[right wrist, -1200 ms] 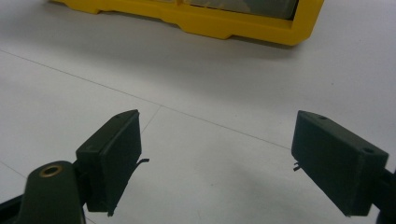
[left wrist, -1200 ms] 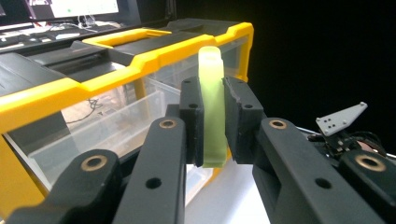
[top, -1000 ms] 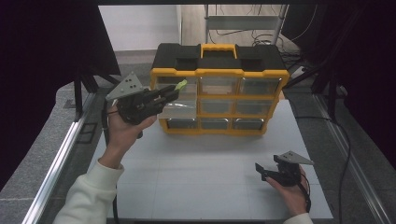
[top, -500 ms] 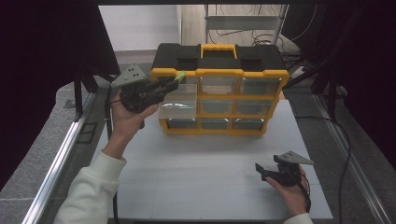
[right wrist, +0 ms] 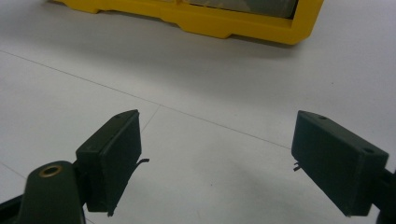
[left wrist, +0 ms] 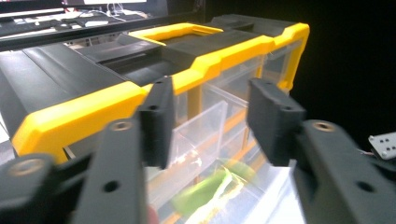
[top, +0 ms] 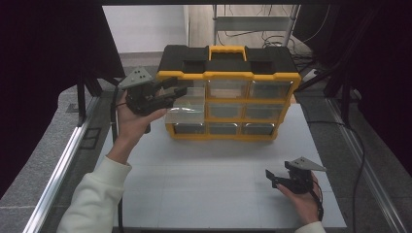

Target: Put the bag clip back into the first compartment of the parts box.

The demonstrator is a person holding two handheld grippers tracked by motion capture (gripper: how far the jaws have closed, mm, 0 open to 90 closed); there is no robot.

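Left gripper (top: 180,91) jaws just opened, nothing between; green item (left wrist: 205,189) dropped in clear drawer (top: 187,104). Drawer light, slick, brittle: push front edge. Right gripper (top: 275,178) wide, idle.

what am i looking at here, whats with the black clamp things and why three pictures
A person sits at a white table and holds a hand-operated claw in each hand; there is no robot arm. The high view looks down from above. The other two pictures come from small cameras riding on each claw, looking along its two black jaws.

On the table stands a yellow and black organizer with clear drawers. Its upper left drawer is pulled out.

The left claw is raised at that drawer. Its jaws have just been opening and nothing is between them now; in the left gripper view a blurred green thing lies in the drawer below.

The right claw rests low near the table's front edge, jaws open, holding nothing.
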